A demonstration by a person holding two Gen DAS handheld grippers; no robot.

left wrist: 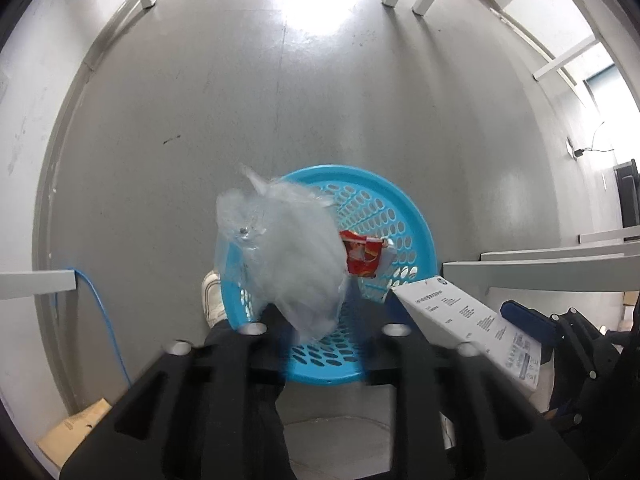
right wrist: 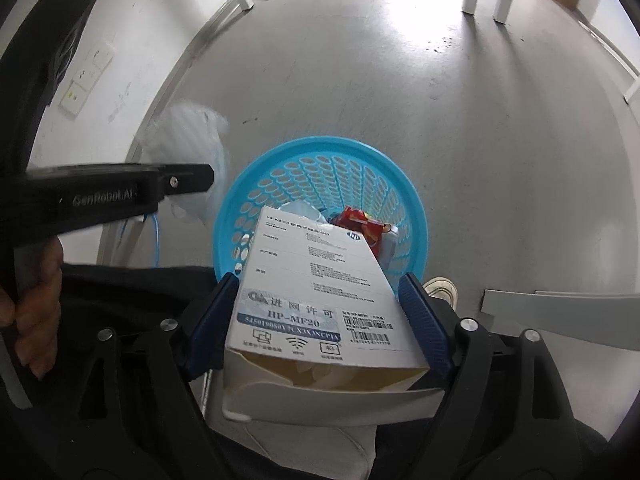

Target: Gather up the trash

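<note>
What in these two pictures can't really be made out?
- Clear plastic bag: motion-blurred in the left wrist view, so whether the left gripper still touches it is unclear.
- Blue basket: its bottom is hidden by the white box in the right wrist view.
- Red wrapper: partly covered, print unreadable.
- Shoe: mostly behind the basket rim.
</note>
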